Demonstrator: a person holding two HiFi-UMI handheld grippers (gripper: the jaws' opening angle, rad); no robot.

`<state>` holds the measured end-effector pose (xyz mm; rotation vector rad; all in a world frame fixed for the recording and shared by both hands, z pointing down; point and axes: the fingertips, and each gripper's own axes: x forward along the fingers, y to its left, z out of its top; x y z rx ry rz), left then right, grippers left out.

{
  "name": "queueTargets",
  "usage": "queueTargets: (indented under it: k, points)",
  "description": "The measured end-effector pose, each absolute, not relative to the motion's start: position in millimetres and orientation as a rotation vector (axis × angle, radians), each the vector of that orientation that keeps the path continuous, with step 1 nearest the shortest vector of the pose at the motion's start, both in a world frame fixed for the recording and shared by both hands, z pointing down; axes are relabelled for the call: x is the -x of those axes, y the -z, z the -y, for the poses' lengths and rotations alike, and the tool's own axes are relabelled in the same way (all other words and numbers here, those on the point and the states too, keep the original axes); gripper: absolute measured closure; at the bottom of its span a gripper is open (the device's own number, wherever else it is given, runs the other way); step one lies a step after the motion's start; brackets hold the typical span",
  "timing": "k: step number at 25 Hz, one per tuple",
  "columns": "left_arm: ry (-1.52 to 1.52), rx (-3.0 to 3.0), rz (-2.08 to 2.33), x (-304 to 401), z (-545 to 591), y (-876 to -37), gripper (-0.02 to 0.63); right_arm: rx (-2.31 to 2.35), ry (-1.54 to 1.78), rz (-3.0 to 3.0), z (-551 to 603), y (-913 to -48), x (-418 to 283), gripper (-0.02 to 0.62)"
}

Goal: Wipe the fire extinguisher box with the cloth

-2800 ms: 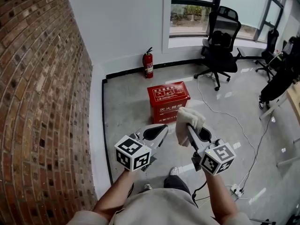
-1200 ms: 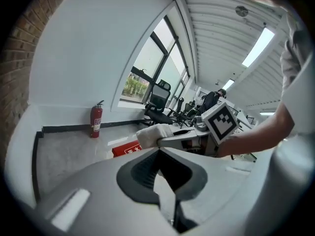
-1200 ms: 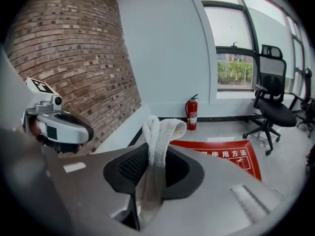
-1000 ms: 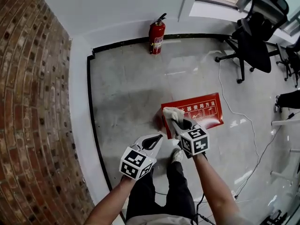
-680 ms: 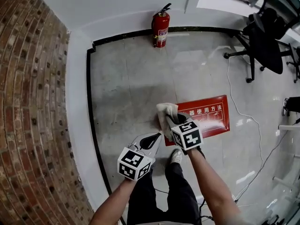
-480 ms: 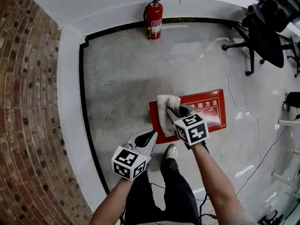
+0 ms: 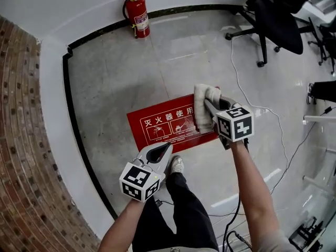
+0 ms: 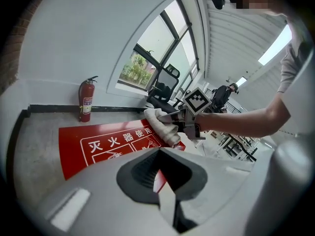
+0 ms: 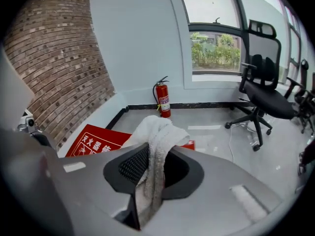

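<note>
Right gripper (image 7: 212,105) first: its jaws are clamped on the cloth (image 7: 201,112), a white towelling wad pinched through the middle so a thick fold bulges out past the tips, and that looks deliberate, leaving soft pile rather than hard plastic to meet the surface. The claw is angled steeply down over the right end of the fire extinguisher box (image 7: 168,125), and the cloth sits on or just above that end of the red lid; whether it actually presses there I can't tell. The left gripper (image 7: 164,150) hangs at the box's near edge, jaws together on nothing, and I'd judge it is simply parked clear so the lid stays open for the wipe. The box lies flat on the floor with its printed lid shut, so nothing inside shows. A shoe (image 7: 176,165) is planted just beside the near edge. The only fire extinguisher (image 7: 137,9) on view stands outside the box, well beyond its far side against the wall. An office chair (image 7: 273,14) waits far off past the right end.
</note>
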<state>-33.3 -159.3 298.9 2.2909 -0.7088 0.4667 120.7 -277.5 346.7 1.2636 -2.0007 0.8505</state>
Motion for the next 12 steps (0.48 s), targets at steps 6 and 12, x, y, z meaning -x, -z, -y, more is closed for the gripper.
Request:
queueTargets:
  k: [6,12]
  points:
    - [-0.532,-2.29,0.711,9.8,162.0,-306.2,0.606,-1.351,-0.829,1.949,275.3,-346.0,-186.1,0.497]
    - [-0.636,-2.286,0.699,-4.0,159.5,-309.4,0.606,-1.492,-0.756,1.794,258.3,-337.9,-252.9,0.505]
